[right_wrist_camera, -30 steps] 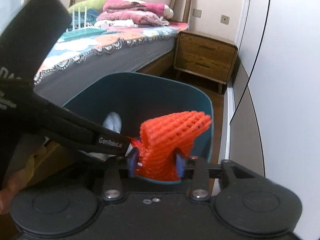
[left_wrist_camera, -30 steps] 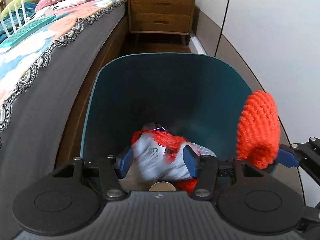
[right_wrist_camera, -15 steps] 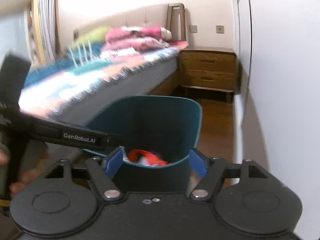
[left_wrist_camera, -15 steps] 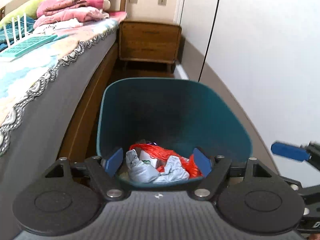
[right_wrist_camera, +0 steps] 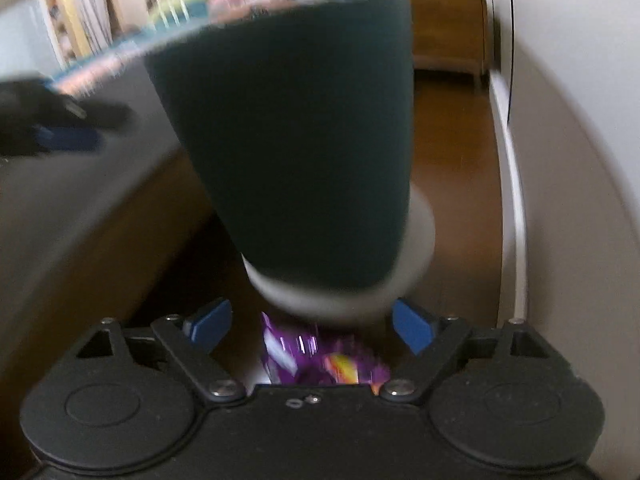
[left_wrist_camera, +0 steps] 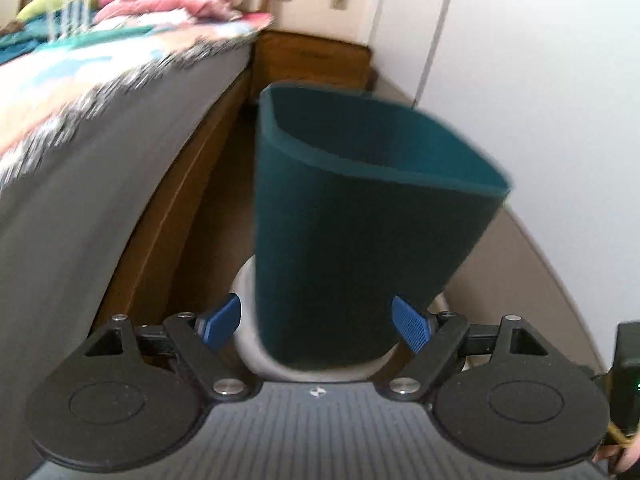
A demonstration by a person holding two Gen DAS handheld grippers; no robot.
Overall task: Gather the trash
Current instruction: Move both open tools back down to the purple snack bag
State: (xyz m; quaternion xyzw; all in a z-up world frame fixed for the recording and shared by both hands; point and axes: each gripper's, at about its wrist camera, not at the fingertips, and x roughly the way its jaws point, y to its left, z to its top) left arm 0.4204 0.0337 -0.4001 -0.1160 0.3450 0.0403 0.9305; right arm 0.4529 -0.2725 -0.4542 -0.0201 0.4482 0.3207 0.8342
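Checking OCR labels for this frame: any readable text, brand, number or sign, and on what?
None readable.
purple wrapper on the floor by the teal trash bin: print blurred, unreadable.
left gripper: small embossed mark on its body, no letters legible.
right gripper: no legible text.

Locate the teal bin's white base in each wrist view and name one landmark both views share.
Left wrist: white base bottom centre, under the teal bin, mostly hidden.
Right wrist: white base centre-low, blurred, above a purple wrapper.
Shared landmark: wooden nightstand behind the bin.
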